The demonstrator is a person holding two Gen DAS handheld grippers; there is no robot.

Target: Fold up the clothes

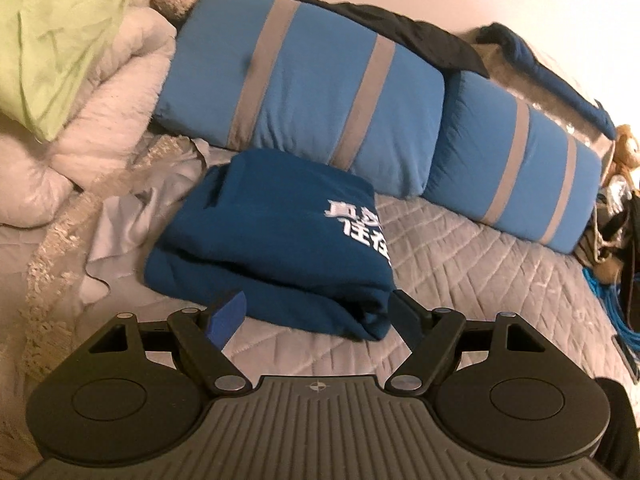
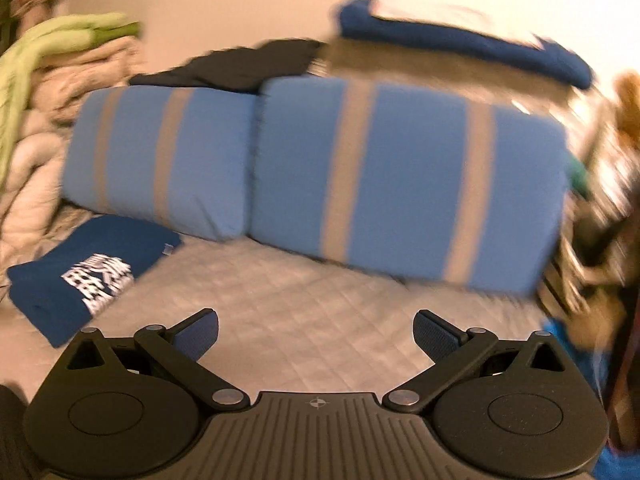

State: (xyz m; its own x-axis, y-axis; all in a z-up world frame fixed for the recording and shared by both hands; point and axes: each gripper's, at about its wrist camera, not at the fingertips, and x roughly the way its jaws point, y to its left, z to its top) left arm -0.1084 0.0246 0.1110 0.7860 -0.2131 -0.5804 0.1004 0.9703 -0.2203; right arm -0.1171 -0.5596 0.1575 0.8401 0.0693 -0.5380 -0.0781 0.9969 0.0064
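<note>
Quilted grey bedding (image 1: 480, 264) covers the bed on which everything is laid, with a plain pale wall seen behind it. The folded blue garment (image 1: 272, 248), marked with white printed characters, is used as the landmark: it lies flat on the bed cover, just in front of two light-blue pillows with grey stripes (image 1: 304, 92) that are propped along the wall. The left gripper (image 1: 316, 312) is held at the garment's near edge with its fingers (image 1: 226, 314) spread wide; the near folded edge is seen between them, and whether either finger touches the cloth cannot be told. Nothing is pinched. The right gripper (image 2: 316, 332) is seen well to the right of the garment (image 2: 88, 272), over bare quilt, its fingers (image 2: 200, 334) likewise spread wide and holding nothing; that view is blurred. To the left of the garment, a heap of cream blankets (image 1: 100, 112) and a light green cloth (image 1: 52, 40) are piled. Behind the garment, on top of the pillows, a black garment (image 1: 400, 28) and another dark blue item (image 1: 552, 80) are draped. Far right of the garment, cluttered items beside the bed are too blurred to be identified.
</note>
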